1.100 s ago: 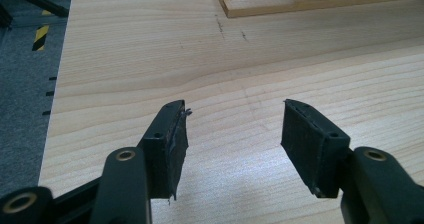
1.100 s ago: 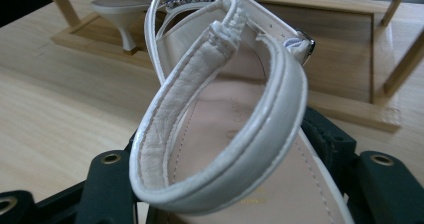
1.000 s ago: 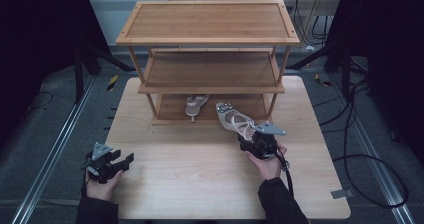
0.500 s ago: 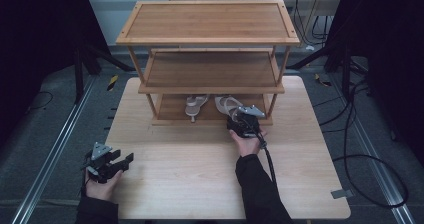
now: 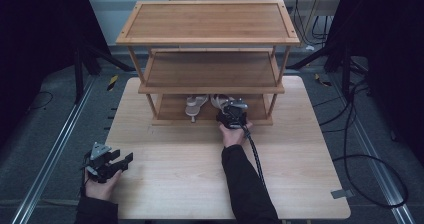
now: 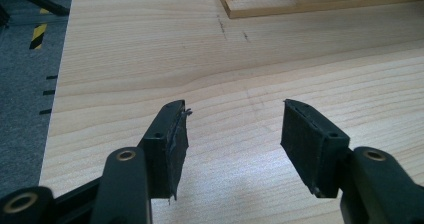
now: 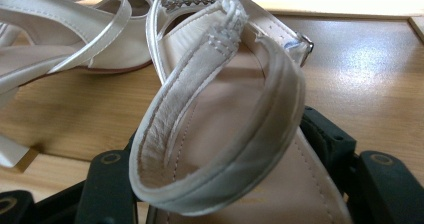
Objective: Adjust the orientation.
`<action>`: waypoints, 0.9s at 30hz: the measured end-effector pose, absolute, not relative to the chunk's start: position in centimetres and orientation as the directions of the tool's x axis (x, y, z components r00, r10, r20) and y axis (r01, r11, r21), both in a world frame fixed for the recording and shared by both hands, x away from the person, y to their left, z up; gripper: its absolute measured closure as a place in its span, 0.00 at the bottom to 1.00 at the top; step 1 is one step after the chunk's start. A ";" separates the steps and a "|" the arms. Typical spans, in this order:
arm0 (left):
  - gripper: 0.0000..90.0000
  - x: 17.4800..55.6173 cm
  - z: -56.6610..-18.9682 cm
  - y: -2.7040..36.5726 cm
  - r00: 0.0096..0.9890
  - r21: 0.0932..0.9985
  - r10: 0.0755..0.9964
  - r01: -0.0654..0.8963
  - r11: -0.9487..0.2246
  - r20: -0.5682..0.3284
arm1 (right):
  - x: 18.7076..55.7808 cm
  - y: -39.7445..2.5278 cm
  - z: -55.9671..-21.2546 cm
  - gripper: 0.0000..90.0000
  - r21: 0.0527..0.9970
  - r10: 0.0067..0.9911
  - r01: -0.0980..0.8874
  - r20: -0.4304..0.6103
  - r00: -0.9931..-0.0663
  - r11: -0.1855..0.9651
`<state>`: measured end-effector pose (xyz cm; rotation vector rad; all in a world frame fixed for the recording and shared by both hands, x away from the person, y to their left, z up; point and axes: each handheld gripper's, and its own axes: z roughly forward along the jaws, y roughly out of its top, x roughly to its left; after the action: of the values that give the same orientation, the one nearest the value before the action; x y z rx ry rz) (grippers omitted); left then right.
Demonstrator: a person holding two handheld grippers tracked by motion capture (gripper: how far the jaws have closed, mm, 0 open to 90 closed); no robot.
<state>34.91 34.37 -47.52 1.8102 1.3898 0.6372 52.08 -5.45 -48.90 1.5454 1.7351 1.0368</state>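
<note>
Sandal (image 7: 220,134), seemingly toe-first into the rack (image 5: 210,118), clamped in right gripper (image 5: 231,115); left gripper (image 6: 232,139) fingers apart.

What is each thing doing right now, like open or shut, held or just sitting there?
Left gripper: open, holding nothing, low over the table.
Right gripper: shut on the held sandal, at the rack's bottom shelf.
Other sandal: resting on the bottom shelf, not held.
Rack: upright, top and middle shelves bare.

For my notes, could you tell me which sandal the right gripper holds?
The right-hand sandal, clamped in the right gripper; the other sandal lies free to its left.
</note>
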 end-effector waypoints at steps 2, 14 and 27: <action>0.47 34.9 -47.5 34.4 0.286 0.804 0.957 0.581 -0.127 -0.055 | 52.3 -5.2 -48.9 0.43 0.850 0.988 0.526 0.067 -0.139 0.016; 0.47 34.9 -47.6 34.4 0.286 0.801 0.957 0.584 -0.130 -0.054 | 52.2 -4.4 -49.3 0.32 0.850 0.985 0.519 0.005 -0.175 0.088; 0.47 34.9 -47.6 34.3 0.286 0.800 0.957 0.585 -0.133 -0.049 | 49.0 -6.6 -48.5 0.30 0.854 0.952 0.497 0.006 -0.305 0.154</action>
<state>34.87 34.31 -47.57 1.8198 1.3912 0.6407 48.96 -6.61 -48.54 1.3768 1.8802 1.0617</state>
